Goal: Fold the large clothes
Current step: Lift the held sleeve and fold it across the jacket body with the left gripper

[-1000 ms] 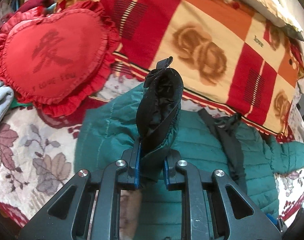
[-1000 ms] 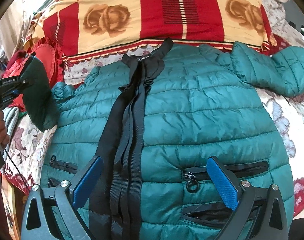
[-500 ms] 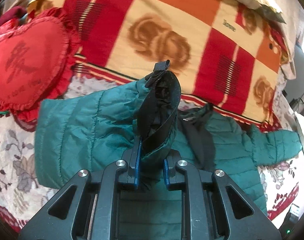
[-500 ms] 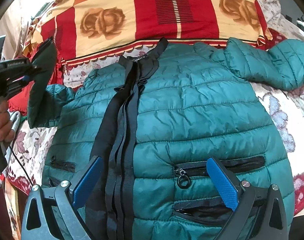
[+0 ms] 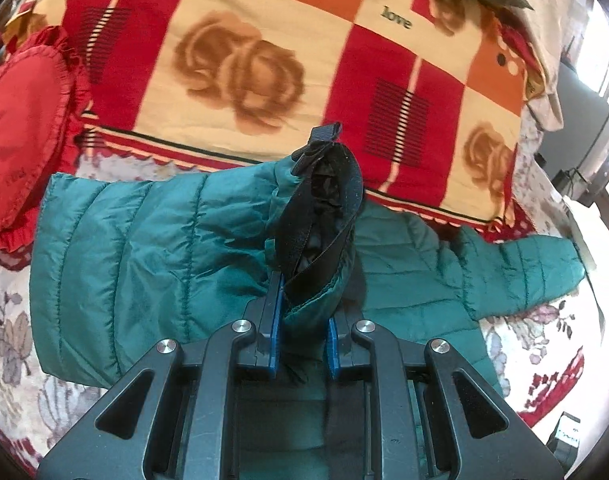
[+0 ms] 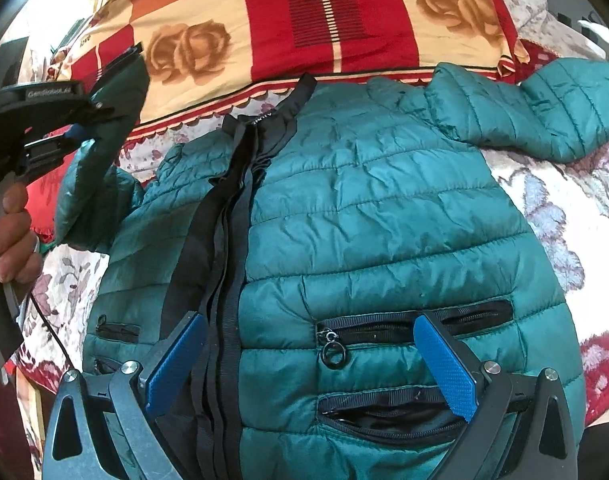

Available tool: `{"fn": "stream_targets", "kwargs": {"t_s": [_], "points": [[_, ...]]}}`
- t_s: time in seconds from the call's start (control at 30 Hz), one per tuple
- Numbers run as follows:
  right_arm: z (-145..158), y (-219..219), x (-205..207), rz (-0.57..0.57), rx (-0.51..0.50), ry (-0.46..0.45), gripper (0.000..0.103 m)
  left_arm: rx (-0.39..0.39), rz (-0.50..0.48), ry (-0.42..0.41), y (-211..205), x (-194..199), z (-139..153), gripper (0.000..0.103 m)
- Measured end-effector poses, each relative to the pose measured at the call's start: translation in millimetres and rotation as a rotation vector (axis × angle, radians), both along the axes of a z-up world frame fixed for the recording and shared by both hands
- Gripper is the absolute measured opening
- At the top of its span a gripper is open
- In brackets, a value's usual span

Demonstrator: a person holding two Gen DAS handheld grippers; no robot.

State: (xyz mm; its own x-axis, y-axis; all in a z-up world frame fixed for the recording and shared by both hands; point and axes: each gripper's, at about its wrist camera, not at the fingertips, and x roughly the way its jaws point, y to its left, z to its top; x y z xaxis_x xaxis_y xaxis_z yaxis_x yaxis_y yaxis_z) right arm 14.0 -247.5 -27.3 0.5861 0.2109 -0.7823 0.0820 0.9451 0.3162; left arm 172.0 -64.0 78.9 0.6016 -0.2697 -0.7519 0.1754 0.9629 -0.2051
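Note:
A green quilted jacket (image 6: 384, 216) lies front-up on the bed, its black zip placket (image 6: 228, 240) running down the middle. My left gripper (image 5: 302, 320) is shut on the cuff of the jacket's left sleeve (image 5: 144, 248), whose black lining (image 5: 324, 208) sticks up between the fingers; it holds the sleeve lifted above the bed. That gripper also shows in the right wrist view (image 6: 84, 120) at the far left. My right gripper (image 6: 308, 360) is open and empty, hovering over the jacket's lower front by the pocket zips (image 6: 408, 324). The other sleeve (image 6: 544, 116) lies stretched out to the right.
A red, orange and cream rose-patterned blanket (image 5: 264, 60) lies folded behind the jacket. A red heart-shaped cushion (image 5: 20, 128) sits at the left. The bed has a floral sheet (image 6: 544, 200). A dark chair or stand (image 5: 580, 148) is at the far right.
My left gripper has carried the sleeve cuff up and to the right, toward the jacket's body; the heart cushion has slid to the left edge of its view. The right gripper has stayed put.

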Motion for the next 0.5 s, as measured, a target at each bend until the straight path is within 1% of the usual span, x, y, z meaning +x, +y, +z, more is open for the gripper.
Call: {"fn": "stream_targets", "kwargs": {"t_s": [0.2, 0.5], "points": [[-1.0, -2.0, -1.8, -0.001, 0.004, -0.002, 0.103, -0.013, -0.040, 0.013, -24.0, 2.9, -3.7, 0.017], [-0.2, -6.2, -4.7, 0.003, 0.021, -0.004, 0.103, -0.062, -0.094, 0.061, -56.6, 16.2, -22.5, 0.017]]}}
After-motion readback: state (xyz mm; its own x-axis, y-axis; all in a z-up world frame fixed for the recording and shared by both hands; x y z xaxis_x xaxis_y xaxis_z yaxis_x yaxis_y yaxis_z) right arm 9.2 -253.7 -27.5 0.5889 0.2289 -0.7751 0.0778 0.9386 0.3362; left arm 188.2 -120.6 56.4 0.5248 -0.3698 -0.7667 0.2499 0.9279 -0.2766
